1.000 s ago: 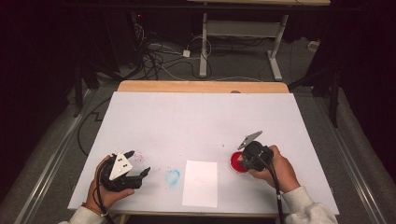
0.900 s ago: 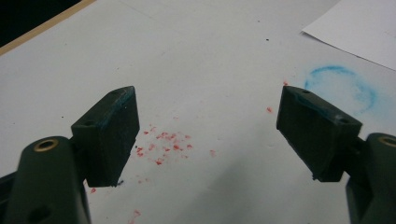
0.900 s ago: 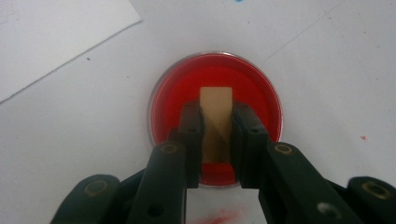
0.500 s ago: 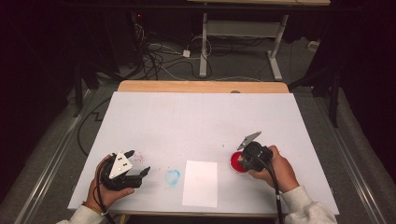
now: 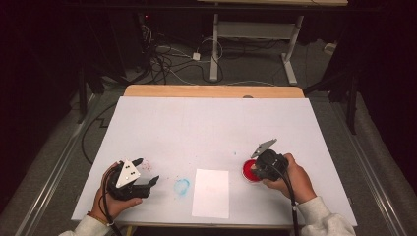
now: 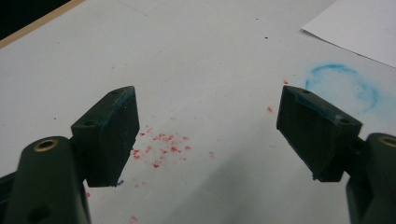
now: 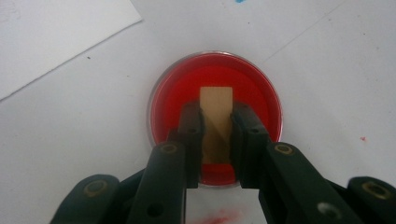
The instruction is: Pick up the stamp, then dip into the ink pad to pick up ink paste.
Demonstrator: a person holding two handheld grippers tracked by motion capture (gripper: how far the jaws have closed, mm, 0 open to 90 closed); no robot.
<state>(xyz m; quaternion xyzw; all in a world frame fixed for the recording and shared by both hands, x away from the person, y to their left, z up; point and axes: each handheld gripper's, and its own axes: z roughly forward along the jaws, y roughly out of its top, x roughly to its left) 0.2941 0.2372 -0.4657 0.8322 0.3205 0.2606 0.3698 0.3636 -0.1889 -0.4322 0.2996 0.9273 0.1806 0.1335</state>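
Wooden block (image 7: 215, 122) between jaws, over dish (image 7: 173, 100).

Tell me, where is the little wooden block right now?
The wooden block is clamped in the right gripper, over the red dish, right of the white paper.

I see my left gripper (image 5: 147, 172): black body, grey three-cornered plate with screws. My right gripper (image 7: 217, 122) shows brass-ringed pivots, a black cable trailing. Pale grey sleeves (image 5: 322, 221) at both wrists.

- wooden block (image 7: 216, 122): lower end hidden between the right gripper (image 7: 217, 123) pads
- red dish (image 5: 249, 170): near side covered by the gripper in high view
- paper sheet (image 6: 357, 29): cut off at frame edge
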